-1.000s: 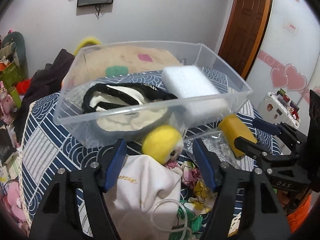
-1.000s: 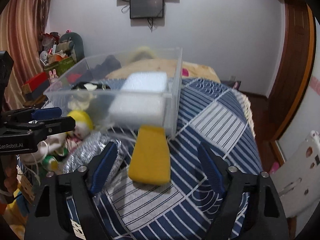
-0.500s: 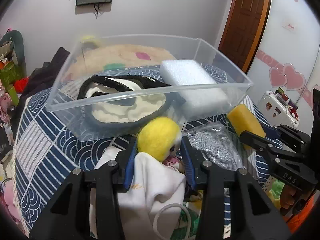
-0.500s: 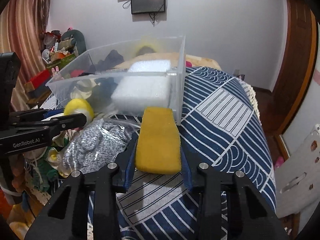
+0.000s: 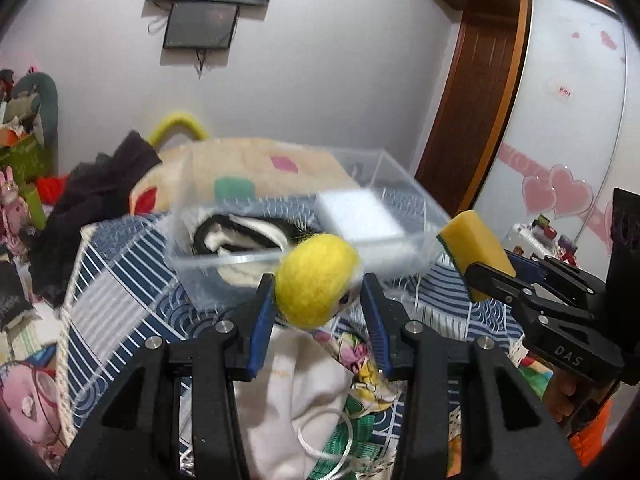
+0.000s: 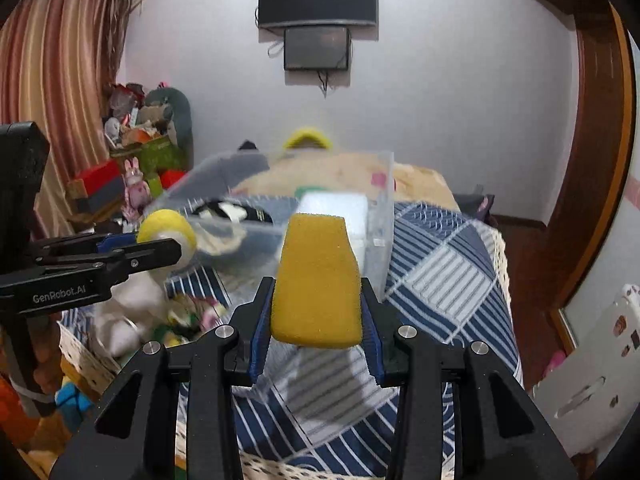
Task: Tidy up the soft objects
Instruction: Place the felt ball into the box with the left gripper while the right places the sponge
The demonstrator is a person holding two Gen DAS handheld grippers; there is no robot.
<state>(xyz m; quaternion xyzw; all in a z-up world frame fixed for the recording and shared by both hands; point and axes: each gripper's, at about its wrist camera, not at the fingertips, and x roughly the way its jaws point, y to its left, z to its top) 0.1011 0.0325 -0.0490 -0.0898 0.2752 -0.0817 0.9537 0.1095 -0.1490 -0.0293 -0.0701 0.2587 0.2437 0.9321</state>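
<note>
My left gripper [image 5: 318, 300] is shut on a yellow felt ball [image 5: 318, 280] and holds it in the air in front of the clear plastic bin [image 5: 224, 260]. It also shows in the right wrist view [image 6: 166, 234]. My right gripper [image 6: 318, 312] is shut on a yellow sponge [image 6: 318, 280], also lifted; the sponge shows in the left wrist view [image 5: 476, 246]. In the bin lie a white foam block [image 5: 356, 216] and a black-and-cream slipper [image 5: 244, 232].
The bin stands on a blue patterned bedspread [image 6: 440, 264]. A white drawstring bag [image 5: 296, 392] and colourful soft items lie below my left gripper. A patterned cushion [image 5: 256, 168] sits behind the bin. Toys [image 6: 132, 136] pile at the left wall.
Both grippers closed on their objects, then lifted them off the bed. The bin now sits lower and farther in both views.
</note>
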